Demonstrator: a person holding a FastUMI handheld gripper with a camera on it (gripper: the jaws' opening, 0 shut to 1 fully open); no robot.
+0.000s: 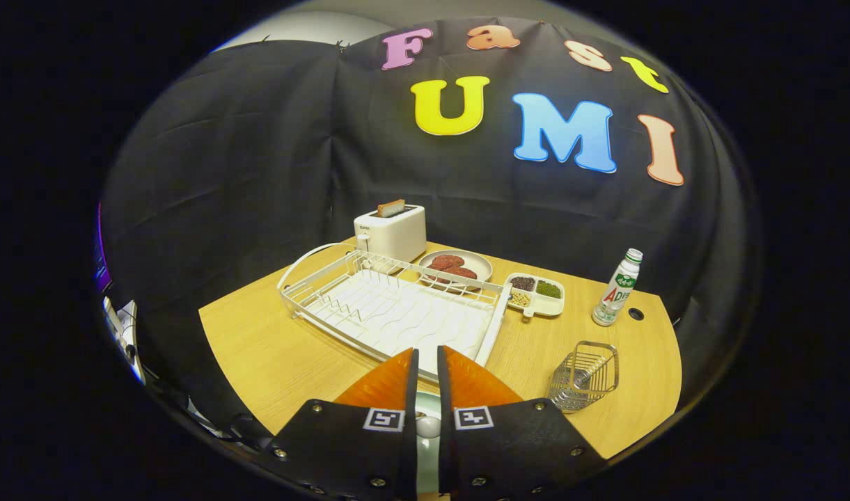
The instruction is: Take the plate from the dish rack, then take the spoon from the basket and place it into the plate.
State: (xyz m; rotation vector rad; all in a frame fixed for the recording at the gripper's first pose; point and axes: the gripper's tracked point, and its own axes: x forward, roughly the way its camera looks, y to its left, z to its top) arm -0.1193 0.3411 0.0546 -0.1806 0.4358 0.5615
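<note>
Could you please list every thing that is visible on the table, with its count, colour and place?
table: one, light wood, under everything.
dish rack: one, white wire, just ahead of the fingers, no dishes standing in it.
toaster: one, white, behind the dish rack, a slice of bread in its slot.
round plate: one, beige, right of the toaster, holding dark red patties.
divided tray: one, white, beside the round plate, holding dark, green and yellow foods.
bottle: one, clear with white cap, right of the divided tray.
basket: one, silver wire, right of the fingers.
pale object: one, pale green, between the fingers, too hidden to identify.
gripper: one, fingers nearly closed.
</note>
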